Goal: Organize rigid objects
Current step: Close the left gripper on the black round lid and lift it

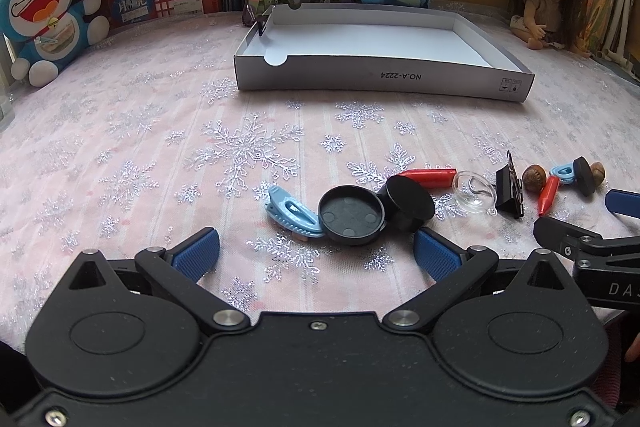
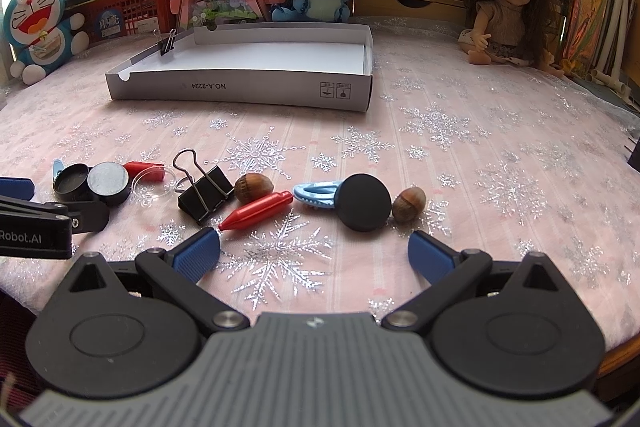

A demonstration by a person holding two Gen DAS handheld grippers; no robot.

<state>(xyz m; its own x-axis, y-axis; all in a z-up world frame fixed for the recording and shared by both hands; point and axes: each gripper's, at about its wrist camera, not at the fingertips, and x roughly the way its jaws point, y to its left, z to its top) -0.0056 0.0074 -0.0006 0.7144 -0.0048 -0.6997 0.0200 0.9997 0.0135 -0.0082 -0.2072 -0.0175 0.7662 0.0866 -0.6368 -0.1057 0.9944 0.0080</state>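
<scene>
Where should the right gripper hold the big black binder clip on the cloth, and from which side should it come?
Grip the black binder clip across its folded black body, not its thin wire handles, which would probably slip. It lies tilted on its side, handles pointing away, so the right gripper, now open, should probably come from above and the near side, one finger on each flat face.

Both grippers hang low across the bottom of their views, side by side. The left gripper (image 1: pixel 316 253) has its blue fingers spread wide apart, gripping nothing; the right gripper (image 2: pixel 314 252) likewise.
</scene>
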